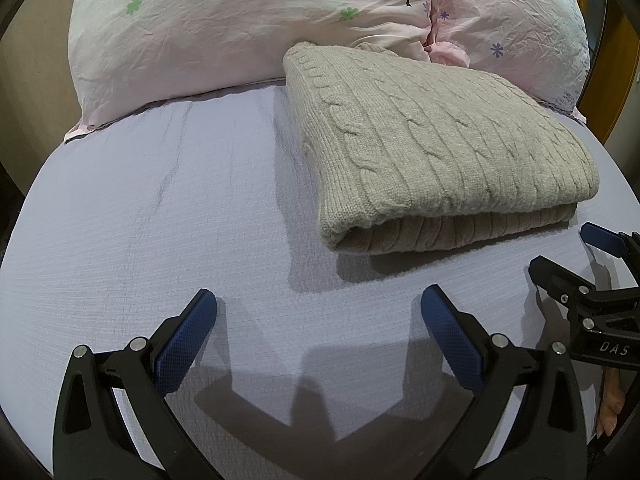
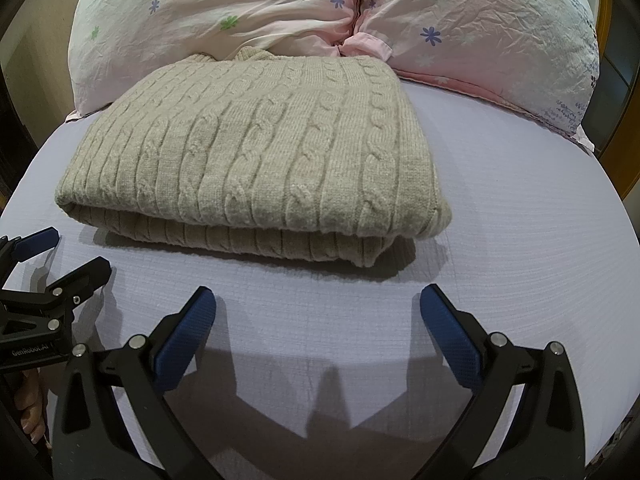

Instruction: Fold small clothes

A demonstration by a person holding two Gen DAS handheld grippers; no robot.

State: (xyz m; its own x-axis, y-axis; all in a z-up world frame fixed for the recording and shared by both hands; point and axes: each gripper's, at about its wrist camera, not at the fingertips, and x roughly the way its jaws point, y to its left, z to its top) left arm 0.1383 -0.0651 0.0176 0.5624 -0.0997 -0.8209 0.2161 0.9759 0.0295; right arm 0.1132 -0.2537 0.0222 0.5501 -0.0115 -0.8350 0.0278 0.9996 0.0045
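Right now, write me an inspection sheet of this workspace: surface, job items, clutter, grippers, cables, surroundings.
Surface: lavender bed sheet, smooth, faint grey streaks toward the left.
Job's things: beige cable-knit sweater folded into a neat rectangle, layers stacked, far edge touching the pillows.
Clutter: nothing seen.
Grippers: left gripper jaws wide apart, empty, short of the sweater's near edge; right gripper jaws wide apart, empty, also short of it. Both hover over bare sheet, side by side.
Cables: nothing seen.
Surroundings: two pink floral pillows across the head of the bed; wooden frame at the right edge.
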